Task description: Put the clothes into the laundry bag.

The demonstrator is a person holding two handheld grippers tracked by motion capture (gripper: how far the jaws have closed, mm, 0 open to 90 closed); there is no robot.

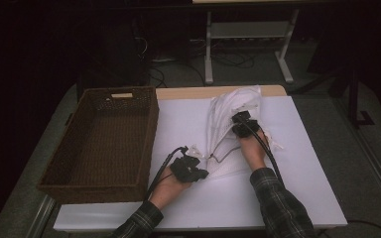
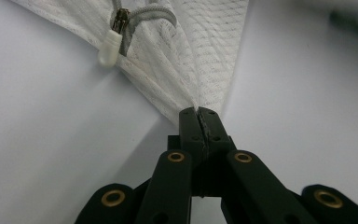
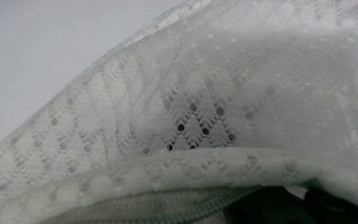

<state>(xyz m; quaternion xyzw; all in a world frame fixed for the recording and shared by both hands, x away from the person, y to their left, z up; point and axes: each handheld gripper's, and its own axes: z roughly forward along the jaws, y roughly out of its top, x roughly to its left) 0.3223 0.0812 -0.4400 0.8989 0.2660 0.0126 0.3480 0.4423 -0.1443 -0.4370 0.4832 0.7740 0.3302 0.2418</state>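
High view: a white mesh garment (image 1: 233,124) lies right of centre on the table (image 1: 307,188), both grippers at it.

Left gripper view: the left gripper (image 2: 199,114) is clamped on a gathered corner; a drawcord toggle (image 2: 109,47) sits upper left.

Right gripper view: limp, light fabric drapes over the jaws; I cannot tell their state. Hems look likeliest to hold.

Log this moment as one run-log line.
left gripper: shut on white mesh garment corner | right gripper: on garment, jaws hidden | wicker basket: left of garment | drawcord: loose
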